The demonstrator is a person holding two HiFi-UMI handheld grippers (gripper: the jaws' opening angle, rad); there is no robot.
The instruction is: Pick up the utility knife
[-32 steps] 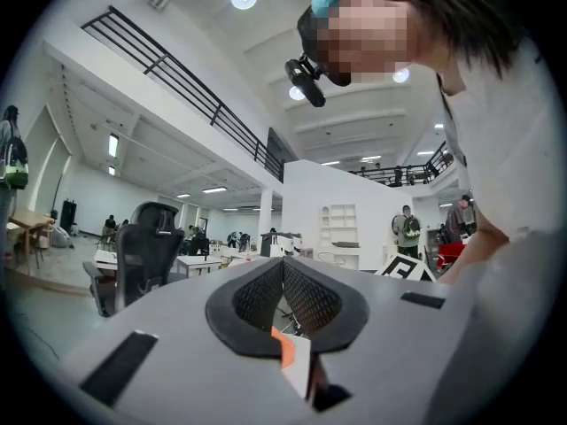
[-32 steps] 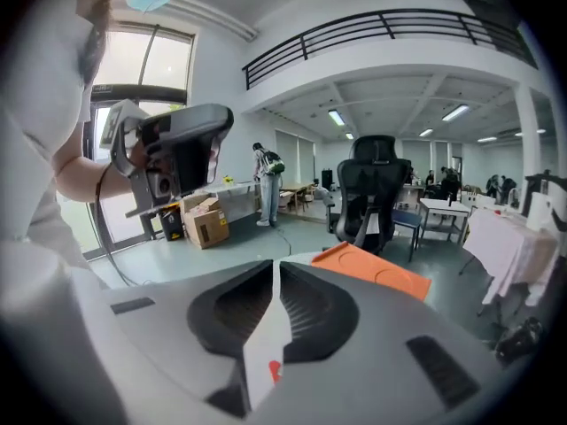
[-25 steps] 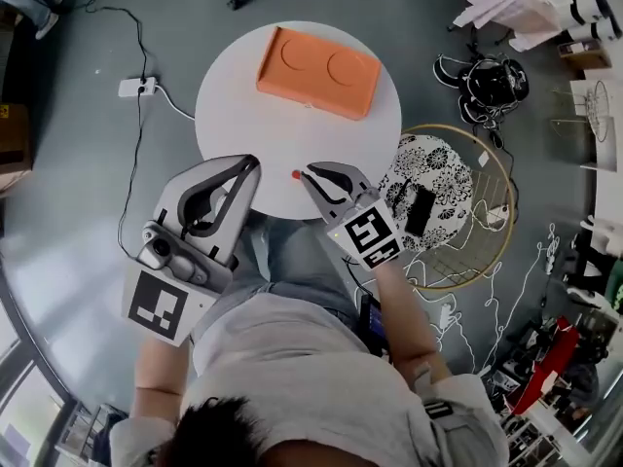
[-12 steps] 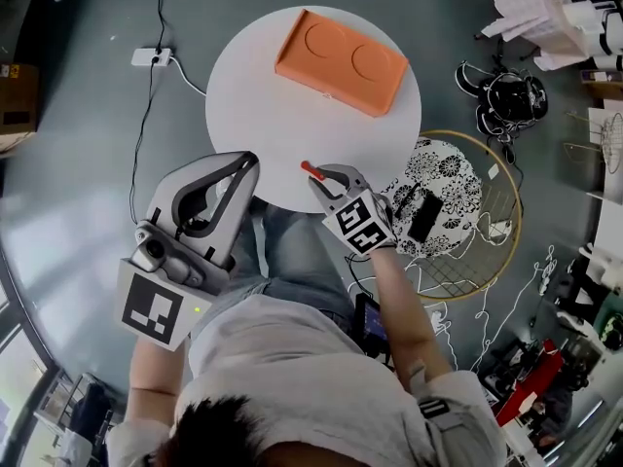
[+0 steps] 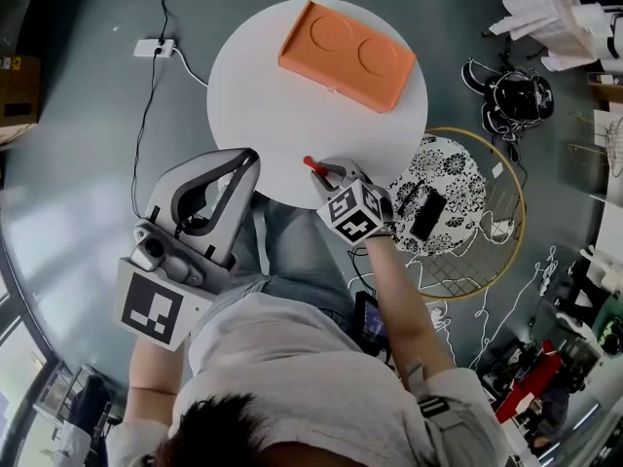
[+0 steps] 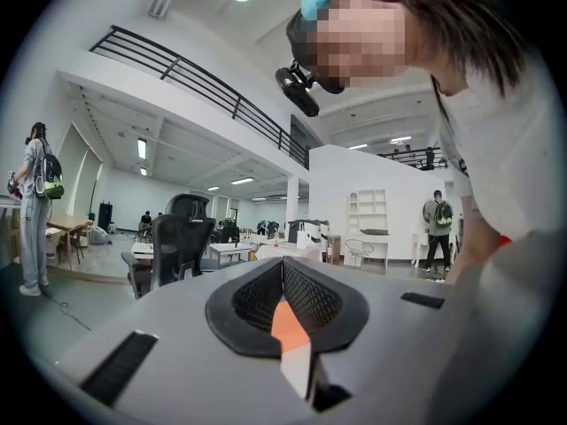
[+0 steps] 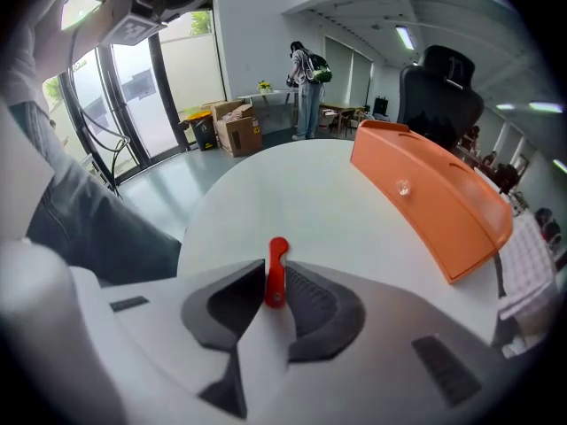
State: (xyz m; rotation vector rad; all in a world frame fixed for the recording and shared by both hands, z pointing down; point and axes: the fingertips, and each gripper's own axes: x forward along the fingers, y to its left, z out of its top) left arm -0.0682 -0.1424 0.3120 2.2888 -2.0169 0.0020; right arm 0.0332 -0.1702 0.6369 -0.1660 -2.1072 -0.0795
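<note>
Right gripper view is showing the right gripper [image 7: 275, 292] pinching the red utility knife [image 7: 277, 253], its jaws pressed in on the handle from both sides. The knife's long axis is running along the gripper's own line, so its free end is sticking out past the fingertips toward the middle of the white round table [image 7: 328, 211].

Head view is placing this grip at the table's near edge, on its right side, with the knife [image 5: 313, 166] jutting from the right gripper [image 5: 326, 170] back over the tabletop [image 5: 273, 105]. Whether the knife is touching the surface or hanging just above it, I cannot tell. The orange tray [image 5: 346, 54] is lying well apart at the far edge.

The left gripper [image 5: 248, 163] is hanging off the table's near-left edge, jaws pressed together on nothing, and is aiming up at the person. By my reading, the lift is depending on the right gripper alone, rising straight off the near edge.
</note>
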